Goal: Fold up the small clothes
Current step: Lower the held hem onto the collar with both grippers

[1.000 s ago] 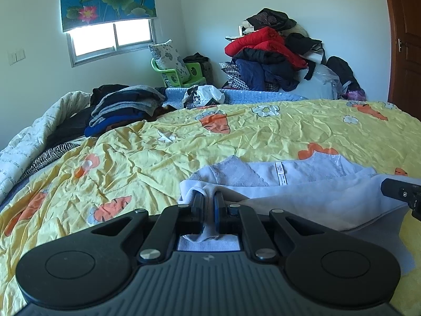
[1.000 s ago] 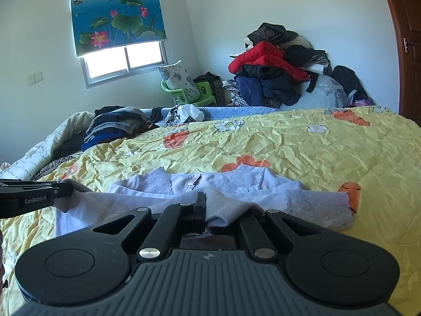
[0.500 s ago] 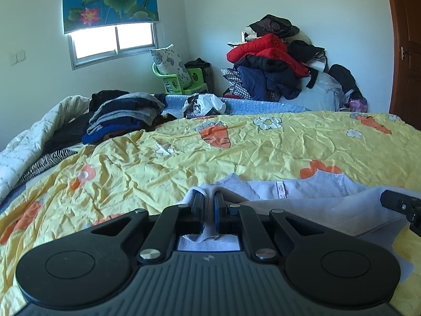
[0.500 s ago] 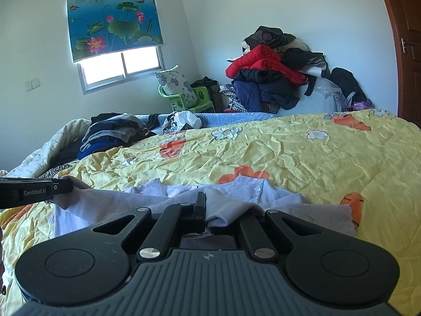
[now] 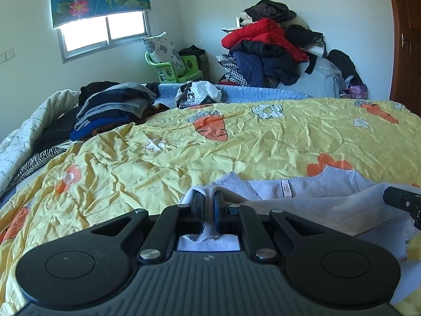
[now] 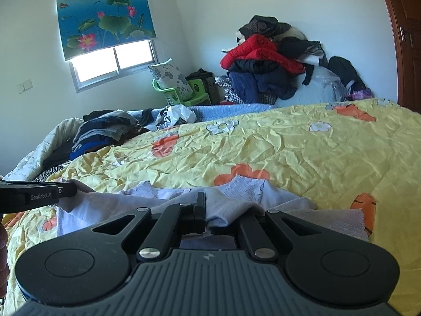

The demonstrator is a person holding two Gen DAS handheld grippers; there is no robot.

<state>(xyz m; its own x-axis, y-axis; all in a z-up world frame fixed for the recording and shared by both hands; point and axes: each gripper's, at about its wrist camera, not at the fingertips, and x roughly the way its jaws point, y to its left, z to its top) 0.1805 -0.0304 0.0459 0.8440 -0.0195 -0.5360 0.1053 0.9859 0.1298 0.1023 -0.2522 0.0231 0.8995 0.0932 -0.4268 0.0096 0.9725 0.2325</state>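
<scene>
Both tongs had drawn the garment (image 5: 310,205) nearer across the bed (image 5: 263,137). Left tongs (image 5: 208,205) and right tongs (image 6: 210,210) each clenched its limp, light hem; such soft cloth seemed best gripped at edges.

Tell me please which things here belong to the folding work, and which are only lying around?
In the job: pale lilac garment, left gripper, right gripper, both shut on it.

Lying about: yellow quilt, folded dark stack, clothes heap, green chair.

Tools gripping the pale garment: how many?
2. The left tool pinches the pale garment's left edge; the right tool is shut on a bunched fold near its right side.
</scene>
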